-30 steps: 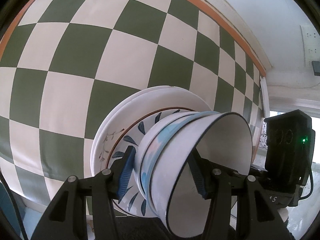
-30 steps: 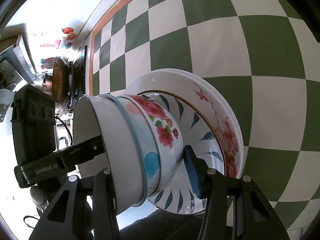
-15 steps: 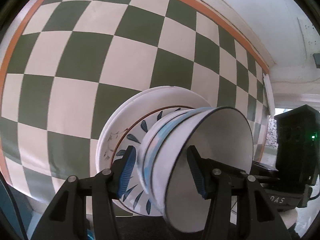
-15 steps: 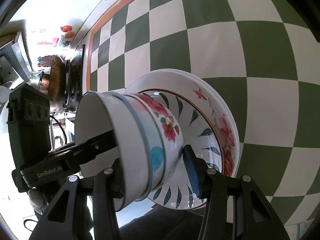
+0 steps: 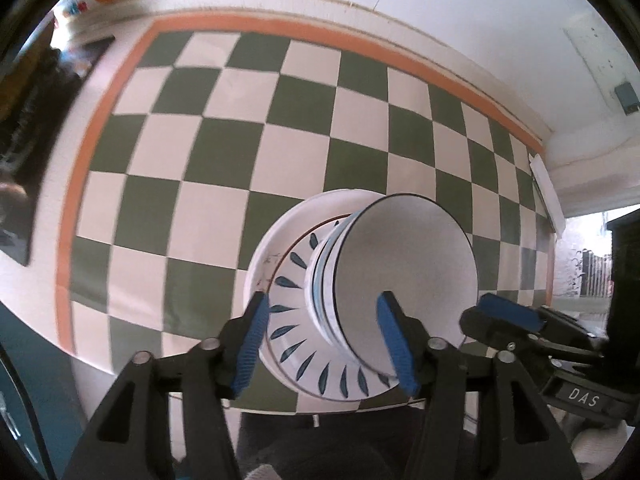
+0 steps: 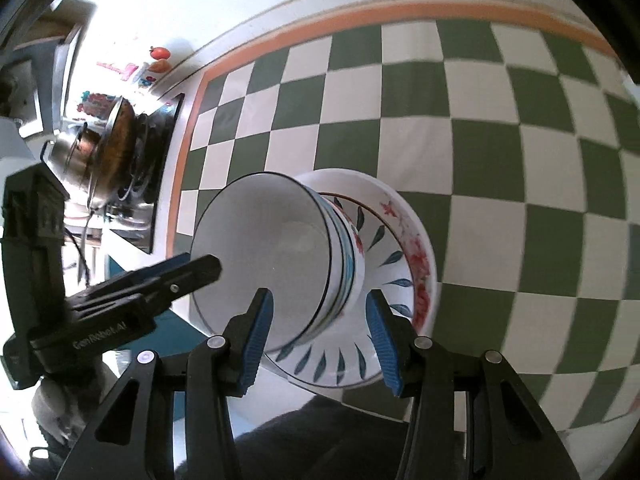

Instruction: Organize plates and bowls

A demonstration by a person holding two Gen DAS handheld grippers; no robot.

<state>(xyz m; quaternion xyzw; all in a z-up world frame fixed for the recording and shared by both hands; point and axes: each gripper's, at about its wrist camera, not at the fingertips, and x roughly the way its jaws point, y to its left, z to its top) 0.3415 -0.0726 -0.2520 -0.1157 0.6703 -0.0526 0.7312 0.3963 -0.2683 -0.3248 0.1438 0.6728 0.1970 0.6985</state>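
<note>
A stack of nested bowls (image 5: pixel 404 276) sits on a blue-leaf plate (image 5: pixel 304 344), which lies on a red-flower plate (image 5: pixel 276 240), all on the checkered cloth. My left gripper (image 5: pixel 322 340) is open, its jaws standing apart on either side of the stack, pulled back from it. In the right wrist view the same bowls (image 6: pixel 272 256), leaf plate (image 6: pixel 360 356) and flower plate (image 6: pixel 420 272) show. My right gripper (image 6: pixel 320 332) is open around the stack's near edge. Each gripper shows in the other's view, the right (image 5: pixel 512 316) and the left (image 6: pixel 160 276).
The green-and-white checkered cloth (image 5: pixel 224 152) with an orange border covers the table against a white wall. A stove with metal pots (image 6: pixel 116 148) stands at the left. A wall socket (image 5: pixel 600 60) is at upper right. The table's near edge runs under the plates.
Both grippers have pulled back from the stack and away from the table, so much more of the cloth and the wall shows. The stack looks smaller and stays in place.
</note>
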